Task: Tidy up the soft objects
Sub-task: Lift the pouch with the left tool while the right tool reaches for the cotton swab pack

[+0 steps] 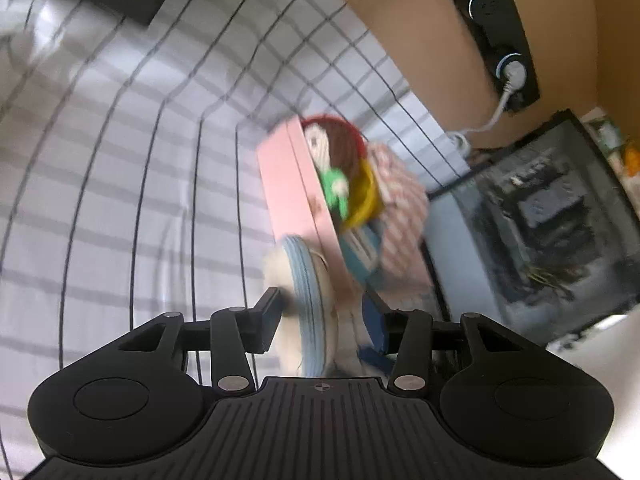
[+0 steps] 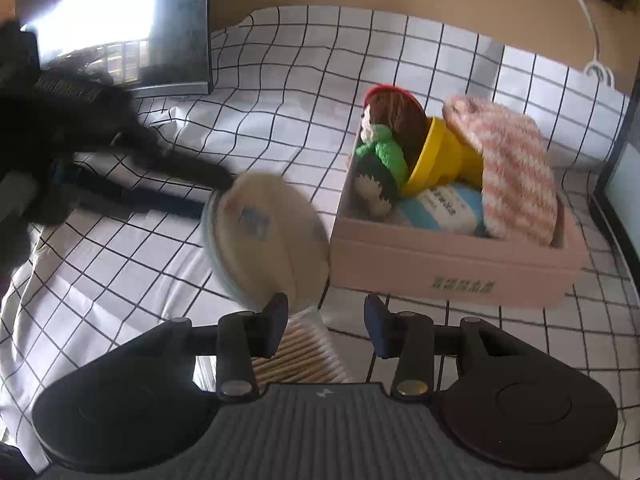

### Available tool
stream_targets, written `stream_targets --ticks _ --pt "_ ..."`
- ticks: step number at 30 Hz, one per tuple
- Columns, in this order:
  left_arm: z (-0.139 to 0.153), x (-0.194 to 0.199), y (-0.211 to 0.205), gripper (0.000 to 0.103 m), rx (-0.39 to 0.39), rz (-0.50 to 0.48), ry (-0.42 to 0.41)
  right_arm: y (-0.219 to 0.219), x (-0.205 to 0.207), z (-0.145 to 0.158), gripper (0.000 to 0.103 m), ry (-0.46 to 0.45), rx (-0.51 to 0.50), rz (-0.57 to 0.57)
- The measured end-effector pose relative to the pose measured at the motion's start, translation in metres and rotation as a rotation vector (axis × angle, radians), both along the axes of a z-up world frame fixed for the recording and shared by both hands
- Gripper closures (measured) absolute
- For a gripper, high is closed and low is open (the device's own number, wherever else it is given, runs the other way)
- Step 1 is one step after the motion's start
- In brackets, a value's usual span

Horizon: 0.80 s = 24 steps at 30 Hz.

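A pink box point(image 2: 452, 256) stands on the checked cloth, holding a doll in green point(image 2: 380, 152), a yellow cup point(image 2: 444, 156), a pink striped cloth point(image 2: 516, 168) and a blue-white pack point(image 2: 444, 208). My left gripper point(image 1: 326, 316) is shut on a round cream pad with a blue rim point(image 1: 308, 300) and holds it just short of the box point(image 1: 292, 184). In the right wrist view the pad point(image 2: 264, 236) hangs in the air left of the box. My right gripper point(image 2: 326, 320) is open and empty above a tub of cotton swabs point(image 2: 300, 356).
A checked white cloth point(image 2: 280, 80) covers the surface. A dark framed panel point(image 2: 120, 28) stands at the back left, another dark case point(image 1: 552, 220) right of the box. A white cable point(image 2: 588, 28) runs along the tan wall.
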<state>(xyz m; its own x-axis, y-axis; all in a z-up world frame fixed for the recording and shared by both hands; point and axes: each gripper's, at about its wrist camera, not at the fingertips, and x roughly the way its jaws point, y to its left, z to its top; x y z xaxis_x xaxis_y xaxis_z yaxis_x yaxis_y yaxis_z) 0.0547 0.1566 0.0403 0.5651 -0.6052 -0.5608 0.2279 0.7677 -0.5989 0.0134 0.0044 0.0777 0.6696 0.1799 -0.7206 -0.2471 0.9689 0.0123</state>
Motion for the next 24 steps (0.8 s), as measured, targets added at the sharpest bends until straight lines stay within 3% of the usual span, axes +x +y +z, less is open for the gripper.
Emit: stream_targets --ticks 2,7,11,13,16,20,24 --pt "0.007 0.005 -0.02 0.054 0.115 0.007 -0.018 -0.002 -0.003 -0.004 0.061 0.0 0.011 0.001" --pt "0.001 0.002 -0.071 0.054 0.411 -0.088 -0.045 -0.006 -0.007 -0.006 0.061 -0.023 0.023 0.021" --pt "-0.003 0.004 -0.076 0.058 0.386 -0.048 -0.043 -0.013 -0.007 -0.007 0.058 -0.033 0.032 0.022" --pt "-0.004 0.007 -0.075 0.058 0.376 -0.037 -0.044 -0.017 -0.012 -0.005 0.039 -0.042 0.024 0.024" --pt "-0.005 0.006 -0.071 0.058 0.358 -0.018 -0.054 -0.023 -0.027 0.001 0.021 -0.049 0.017 0.042" --pt "-0.005 -0.014 -0.057 0.059 0.357 0.054 -0.091 -0.016 -0.051 0.004 0.019 -0.062 0.018 0.115" --pt "0.002 -0.044 -0.032 0.059 0.331 0.117 -0.093 0.013 -0.065 -0.011 0.019 -0.1 -0.127 0.216"
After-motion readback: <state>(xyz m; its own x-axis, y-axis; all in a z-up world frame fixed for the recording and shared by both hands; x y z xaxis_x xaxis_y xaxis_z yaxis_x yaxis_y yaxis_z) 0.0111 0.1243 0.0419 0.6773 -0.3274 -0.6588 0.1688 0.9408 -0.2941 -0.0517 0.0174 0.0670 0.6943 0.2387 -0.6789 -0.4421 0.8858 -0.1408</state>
